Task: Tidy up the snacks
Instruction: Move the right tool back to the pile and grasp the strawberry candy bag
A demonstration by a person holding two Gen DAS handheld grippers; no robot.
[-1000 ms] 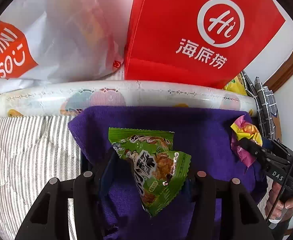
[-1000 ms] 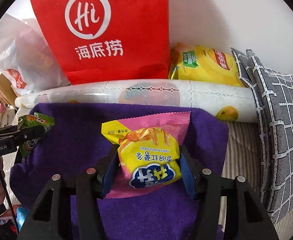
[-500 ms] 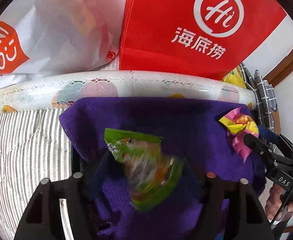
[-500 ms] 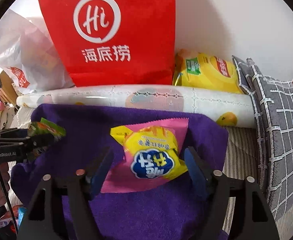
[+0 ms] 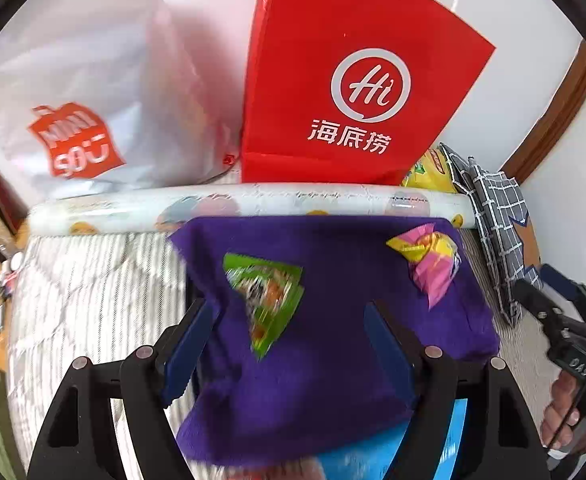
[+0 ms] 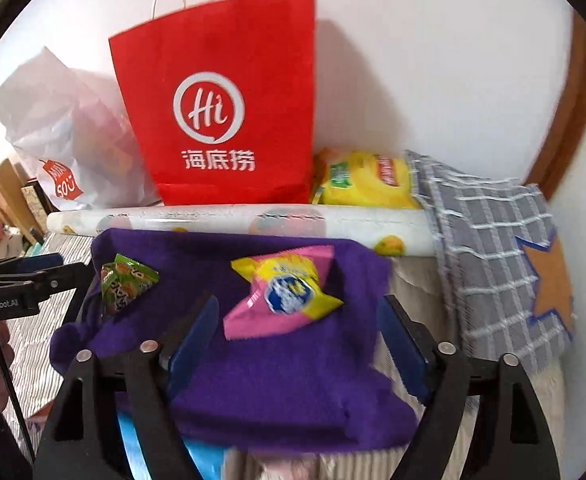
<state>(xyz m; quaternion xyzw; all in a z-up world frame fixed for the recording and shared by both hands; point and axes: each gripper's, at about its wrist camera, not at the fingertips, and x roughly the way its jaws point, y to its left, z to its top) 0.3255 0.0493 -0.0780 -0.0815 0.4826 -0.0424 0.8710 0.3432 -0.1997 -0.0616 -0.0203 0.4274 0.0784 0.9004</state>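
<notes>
A green snack packet [image 5: 267, 304] lies on the purple towel [image 5: 333, 380], just ahead of my open, empty left gripper [image 5: 289, 320]. It also shows at the left in the right wrist view [image 6: 127, 286]. A pink and yellow sweet potato snack packet [image 6: 283, 296] lies on the same towel [image 6: 293, 380], just ahead of my open, empty right gripper [image 6: 295, 320]. It shows at the right in the left wrist view [image 5: 433, 264]. The right gripper shows at the right edge of the left wrist view [image 5: 553, 312].
A rolled printed sheet [image 5: 253, 206] lies behind the towel. A red paper bag [image 6: 229, 120], a white Miniso bag [image 5: 77, 120], a yellow snack bag [image 6: 365, 180] and a grey checked cushion [image 6: 493, 248] stand at the wall. Striped bedding [image 5: 85, 288] lies to the left.
Both grippers opened and let go of their packets, which now lie on the towel. Both grippers pulled back and up from the packets.
</notes>
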